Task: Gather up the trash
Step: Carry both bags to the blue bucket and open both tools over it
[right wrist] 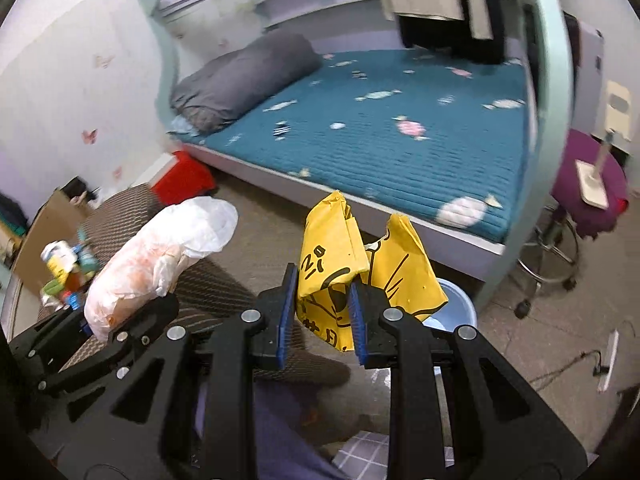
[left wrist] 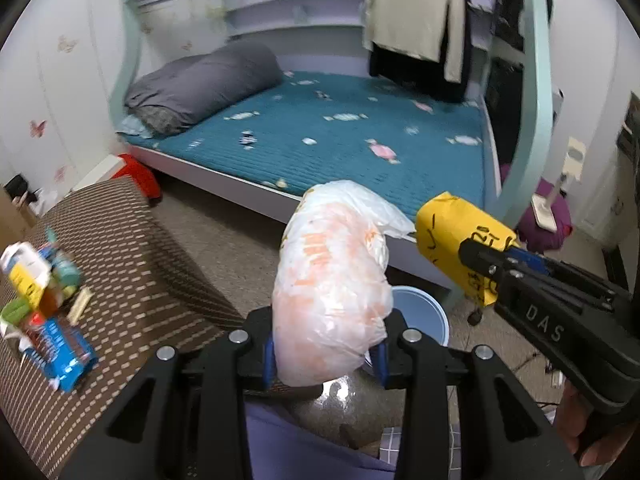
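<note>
Left gripper [left wrist: 325, 354]: closed around a crumpled white plastic bag [left wrist: 332, 284] stained orange, which is held up off the floor.
Right gripper [right wrist: 320, 320]: clamped on a folded yellow paper bag [right wrist: 332, 264], also carried in the air.
Bin: a pale blue bin [left wrist: 424, 312] is seen on the floor at about 5 o'clock of the white bag, just beyond both loads.
Done so far: two pieces are judged picked up; neither has been dropped in yet.
Left to do: a heap of wrappers and cartons [left wrist: 40, 300] lies on the brown patterned cushion [left wrist: 132, 264] at 9 o'clock.
Edges: the bed frame [left wrist: 248, 184] runs close behind the bin; a wheeled stool [right wrist: 560, 248] stands at 3 o'clock.
Open room: bare floor is seen between cushion and bin, so a short lowering path is judged free.
</note>
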Tool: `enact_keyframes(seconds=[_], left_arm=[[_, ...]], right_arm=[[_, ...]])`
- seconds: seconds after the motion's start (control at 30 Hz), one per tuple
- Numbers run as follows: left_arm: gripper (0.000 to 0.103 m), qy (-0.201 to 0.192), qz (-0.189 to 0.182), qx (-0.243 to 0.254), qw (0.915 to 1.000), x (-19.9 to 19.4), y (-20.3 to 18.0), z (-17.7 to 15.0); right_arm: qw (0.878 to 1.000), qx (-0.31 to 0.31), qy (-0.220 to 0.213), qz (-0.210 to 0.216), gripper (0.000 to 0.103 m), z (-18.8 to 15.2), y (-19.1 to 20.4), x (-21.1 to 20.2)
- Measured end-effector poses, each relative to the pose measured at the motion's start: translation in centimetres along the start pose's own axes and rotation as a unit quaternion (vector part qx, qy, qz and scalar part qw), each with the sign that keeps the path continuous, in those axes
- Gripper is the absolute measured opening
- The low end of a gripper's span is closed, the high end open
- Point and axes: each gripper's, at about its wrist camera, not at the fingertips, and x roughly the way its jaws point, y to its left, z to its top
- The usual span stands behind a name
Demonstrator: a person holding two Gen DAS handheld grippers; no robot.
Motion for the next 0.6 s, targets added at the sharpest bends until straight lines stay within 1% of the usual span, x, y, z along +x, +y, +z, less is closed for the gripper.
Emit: enact_keyframes(seconds=[0.27,0.4,0.5,0.57,0.6], left_arm=[[0.036,0.048,-0.032,0.050,0.9971,5.2,-4.8,1.6],[0.036,0.053,-0.043,0.071,0.9951,7.1,-6.7,2.5],[0.038,0.057,-0.056,0.071,0.9942,8.8,-8.4,3.4],[0.054,0.051,-0.066,0.076,0.9936,9.2,-9.3,3.8],[0.072,0.042,-0.060,0.078,0.9942,9.3,-9.7,3.9]], right_arm=[[0.996,0.065,0.025,-0.048,0.024,-0.1,-5.8,2.3],[0.993,0.089,0.033,-0.071,0.024,0.1,-8.4,3.3],[0.991,0.103,0.039,-0.082,0.024,0.0,-9.6,3.9],[0.989,0.108,0.042,-0.091,0.024,-0.1,-10.3,4.2],[0.988,0.112,0.043,-0.096,0.024,-0.2,-10.7,4.2]])
